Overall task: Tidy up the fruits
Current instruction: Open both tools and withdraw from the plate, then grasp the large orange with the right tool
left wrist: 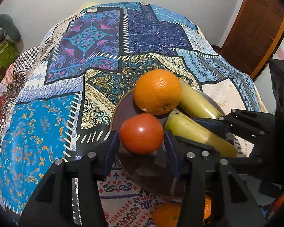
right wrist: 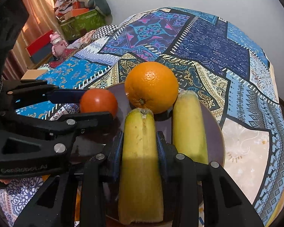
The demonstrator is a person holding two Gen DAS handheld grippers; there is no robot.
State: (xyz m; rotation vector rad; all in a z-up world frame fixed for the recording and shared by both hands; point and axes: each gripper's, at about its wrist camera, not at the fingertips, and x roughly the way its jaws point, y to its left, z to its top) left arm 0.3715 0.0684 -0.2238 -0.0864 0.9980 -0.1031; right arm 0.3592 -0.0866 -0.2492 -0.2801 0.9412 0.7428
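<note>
On the dark plate (right wrist: 215, 132), left claw (left wrist: 142, 141) pinches a glossy red tomato (left wrist: 141, 133), right claw (right wrist: 140, 145) a yellow banana (right wrist: 140, 160).

Crowded plate (left wrist: 121, 111), bare cloth (left wrist: 47, 123) beyond

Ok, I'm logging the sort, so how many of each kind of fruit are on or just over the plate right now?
orange: 1
tomato: 1
banana: 2
total: 4
</note>
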